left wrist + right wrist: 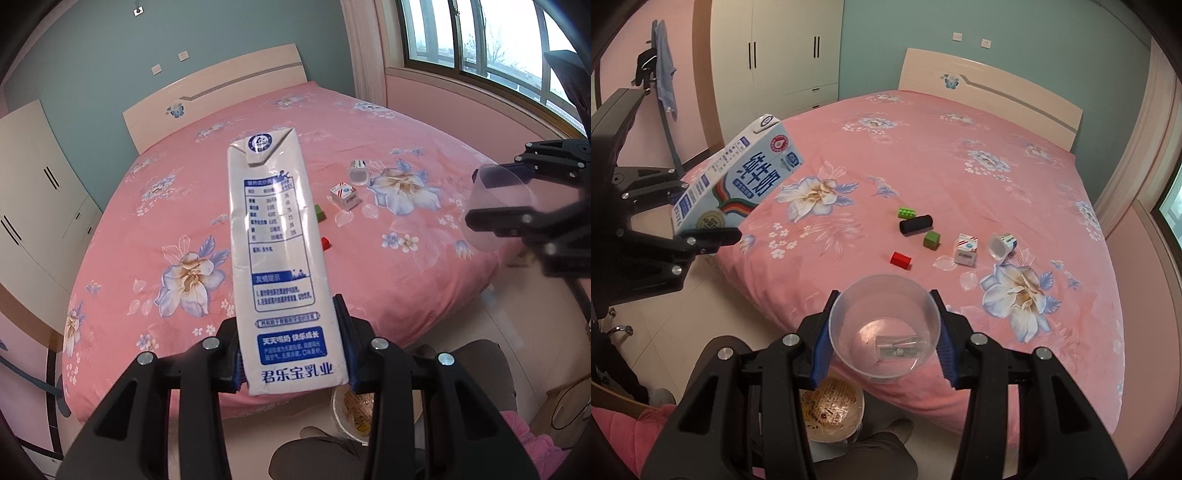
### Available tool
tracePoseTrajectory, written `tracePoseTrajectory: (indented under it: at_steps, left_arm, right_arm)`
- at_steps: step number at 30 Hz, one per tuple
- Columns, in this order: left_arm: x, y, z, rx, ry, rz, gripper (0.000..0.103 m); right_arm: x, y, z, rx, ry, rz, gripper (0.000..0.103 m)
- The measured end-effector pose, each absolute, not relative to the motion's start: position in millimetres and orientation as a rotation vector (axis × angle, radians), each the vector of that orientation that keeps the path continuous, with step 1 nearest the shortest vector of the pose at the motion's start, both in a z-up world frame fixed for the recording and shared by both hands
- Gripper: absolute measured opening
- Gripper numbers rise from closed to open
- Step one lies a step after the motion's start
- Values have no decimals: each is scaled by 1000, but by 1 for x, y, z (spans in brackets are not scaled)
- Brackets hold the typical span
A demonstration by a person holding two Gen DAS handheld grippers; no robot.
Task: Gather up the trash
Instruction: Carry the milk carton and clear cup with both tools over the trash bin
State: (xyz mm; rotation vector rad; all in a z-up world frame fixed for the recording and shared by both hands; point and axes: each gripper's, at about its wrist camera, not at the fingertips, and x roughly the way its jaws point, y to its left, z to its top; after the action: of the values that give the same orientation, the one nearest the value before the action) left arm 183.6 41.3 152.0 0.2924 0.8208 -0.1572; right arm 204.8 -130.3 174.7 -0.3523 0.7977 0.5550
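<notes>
The left gripper (293, 354) has its jaws clenched on the lower end of one tall white milk carton with blue print (275, 254), which stands up from the jaws above the edge of the bed. The right gripper (882, 339) grasps one clear plastic cup (884, 334) by its sides, mouth toward the camera, with a small clear object lying in its bottom.

Below the two grippers, on the floor, sits one round paper bowl with a printed wrapper inside (833, 411).

On the pink floral bed sheet (960, 166) lie six small things: one green studded block (906, 212), one black cylinder (916, 224), one green cube (932, 240), one red block (900, 259), one small white box with red and blue print (966, 249) and one tipped-over white yogurt cup (1001, 246).
</notes>
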Motion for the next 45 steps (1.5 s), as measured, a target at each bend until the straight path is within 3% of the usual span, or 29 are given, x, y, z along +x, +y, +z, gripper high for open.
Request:
tracePoseTrajectory:
  at_steps: [10,26,45]
  left_arm:
    - [157,46,108,302,876,-197,42]
    - [141,35,-16,286,1095,-290,42]
    - [159,30,-174,172,1384,-332,41]
  right_arm:
    - [167,-122,123,-391,873,617,48]
    - [156,-111,3,-353,1066,688,48]
    - [160,-94,-190,-250,1369,698,48]
